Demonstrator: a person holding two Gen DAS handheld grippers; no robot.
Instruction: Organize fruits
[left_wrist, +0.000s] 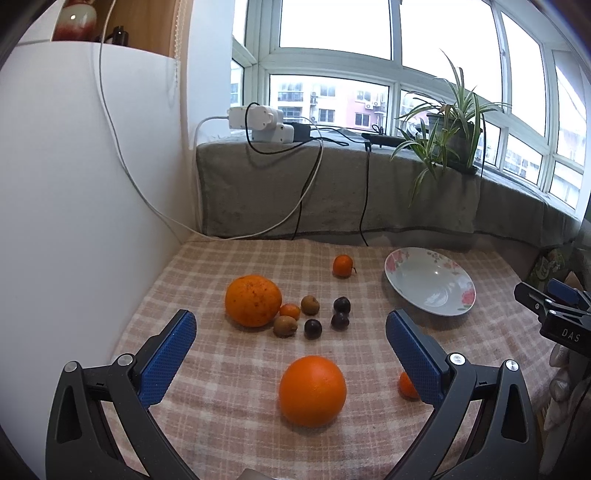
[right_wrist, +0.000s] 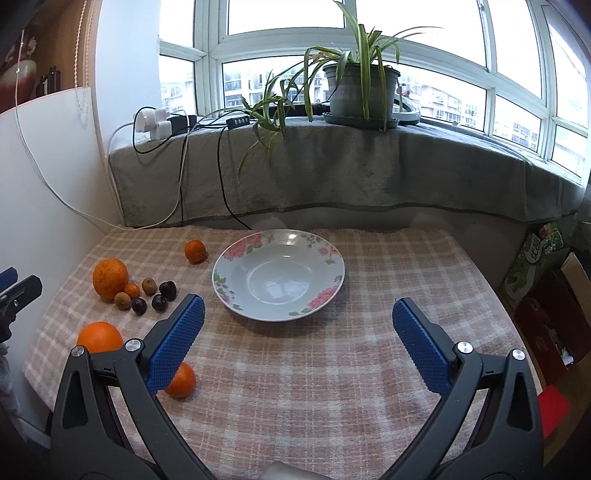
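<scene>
Left gripper (left_wrist: 291, 325) jaws spread, right gripper (right_wrist: 297, 312) likewise, plate (right_wrist: 236, 254) bare

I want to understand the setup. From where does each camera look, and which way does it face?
Left wrist: on the open left gripper, facing the window over the smooth orange; the right gripper shows at the edge.
Right wrist: on the open right gripper, facing the empty plate.
Shared: plate, fruits, checked cloth.

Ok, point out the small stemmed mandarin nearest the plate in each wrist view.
Left wrist: stemmed mandarin upper centre, just left of the floral plate.
Right wrist: stemmed mandarin left of centre, beside the floral plate.
Shared landmark: the floral plate.
</scene>
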